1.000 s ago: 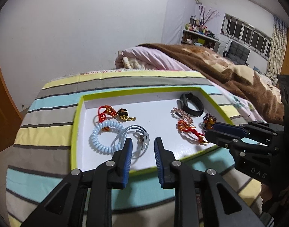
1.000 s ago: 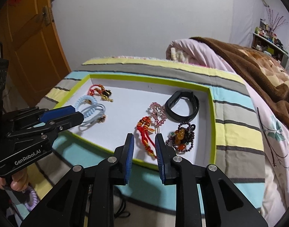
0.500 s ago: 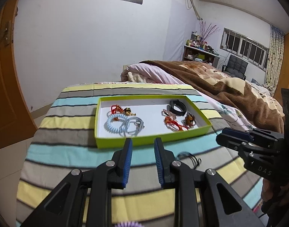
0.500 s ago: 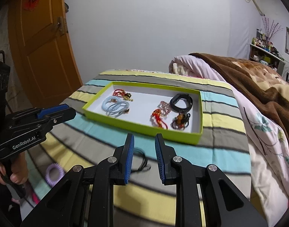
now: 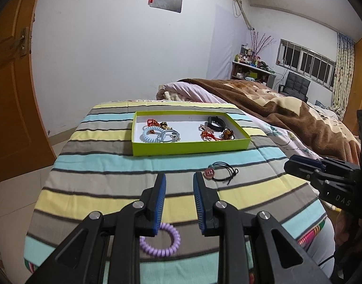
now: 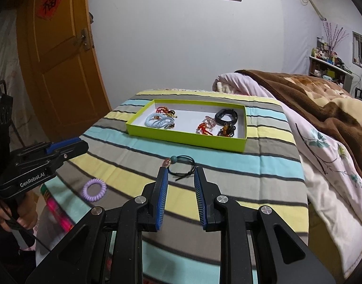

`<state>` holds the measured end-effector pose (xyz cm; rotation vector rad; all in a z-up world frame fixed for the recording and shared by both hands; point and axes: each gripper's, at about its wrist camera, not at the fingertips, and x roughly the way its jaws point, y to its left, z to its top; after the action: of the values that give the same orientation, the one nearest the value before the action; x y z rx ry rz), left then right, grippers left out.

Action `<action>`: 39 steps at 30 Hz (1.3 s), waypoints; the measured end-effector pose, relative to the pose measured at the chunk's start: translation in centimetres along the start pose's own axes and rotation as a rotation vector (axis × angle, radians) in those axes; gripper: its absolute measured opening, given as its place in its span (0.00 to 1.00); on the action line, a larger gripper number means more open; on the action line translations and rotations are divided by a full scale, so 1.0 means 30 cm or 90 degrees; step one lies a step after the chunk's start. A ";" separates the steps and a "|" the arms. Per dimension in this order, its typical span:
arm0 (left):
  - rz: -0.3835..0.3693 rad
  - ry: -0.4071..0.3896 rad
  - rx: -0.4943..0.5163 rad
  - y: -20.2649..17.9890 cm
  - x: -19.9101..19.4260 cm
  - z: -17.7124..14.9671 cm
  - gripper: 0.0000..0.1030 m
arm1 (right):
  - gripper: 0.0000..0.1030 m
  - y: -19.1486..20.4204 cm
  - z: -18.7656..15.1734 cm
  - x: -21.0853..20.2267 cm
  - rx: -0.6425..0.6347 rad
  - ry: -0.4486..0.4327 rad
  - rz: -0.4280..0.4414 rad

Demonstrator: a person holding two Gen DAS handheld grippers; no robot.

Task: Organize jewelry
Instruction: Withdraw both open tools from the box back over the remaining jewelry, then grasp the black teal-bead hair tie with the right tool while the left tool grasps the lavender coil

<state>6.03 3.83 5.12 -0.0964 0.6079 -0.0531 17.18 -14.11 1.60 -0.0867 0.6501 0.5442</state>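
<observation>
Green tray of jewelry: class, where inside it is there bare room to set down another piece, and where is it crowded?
In the shallow lime-green cardboard tray, the white middle strip lies bare between the pale blue coiled bracelet on the left and the red knotted charm on the right. The right end is crowded: black wristband, charm and dark beaded bracelet lie close together.

Your left gripper (image 5: pixel 179 197) points forward and tilts downward, its blue-padded fingers (image 5: pixel 160 198) parted with nothing between them. Your right gripper (image 6: pixel 181 196) sits alongside at a matching tilt, fingers (image 6: pixel 201 198) likewise apart and empty. Your left hand (image 6: pixel 17 215) wraps its gripper's handle.
</observation>
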 end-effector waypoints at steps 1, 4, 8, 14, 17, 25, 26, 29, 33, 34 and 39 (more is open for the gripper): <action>0.002 -0.002 0.000 -0.002 -0.010 -0.007 0.24 | 0.23 0.004 -0.006 -0.010 0.000 -0.002 0.001; 0.006 -0.007 -0.001 -0.006 -0.036 -0.022 0.24 | 0.23 0.007 -0.023 -0.032 0.003 -0.003 0.001; 0.016 -0.014 -0.003 -0.005 -0.068 -0.038 0.24 | 0.23 0.004 -0.048 -0.055 0.009 -0.003 0.000; 0.027 -0.016 -0.018 0.012 -0.106 -0.070 0.24 | 0.23 0.000 -0.076 -0.091 0.016 -0.008 -0.002; 0.030 -0.012 -0.023 0.020 -0.110 -0.083 0.24 | 0.23 0.009 -0.083 -0.096 0.012 -0.007 -0.001; 0.040 0.002 -0.021 0.031 -0.104 -0.113 0.24 | 0.23 0.022 -0.085 -0.094 0.005 -0.008 0.007; 0.042 0.005 -0.020 0.033 -0.099 -0.117 0.24 | 0.23 0.023 -0.084 -0.090 0.005 -0.007 0.008; 0.048 0.014 -0.019 0.042 -0.083 -0.129 0.24 | 0.23 0.026 -0.085 -0.074 0.005 -0.001 0.012; 0.062 0.028 -0.018 0.056 -0.053 -0.147 0.24 | 0.23 0.032 -0.084 -0.053 0.002 0.006 0.018; 0.066 0.033 -0.018 0.061 -0.043 -0.154 0.24 | 0.23 0.033 -0.083 -0.047 0.001 0.007 0.019; 0.071 0.062 -0.024 0.084 0.009 -0.183 0.24 | 0.24 0.036 -0.077 0.003 -0.001 0.018 0.021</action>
<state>3.16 5.91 0.22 -0.0969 0.7111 0.0617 15.41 -13.72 -0.19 -0.0861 0.6802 0.5758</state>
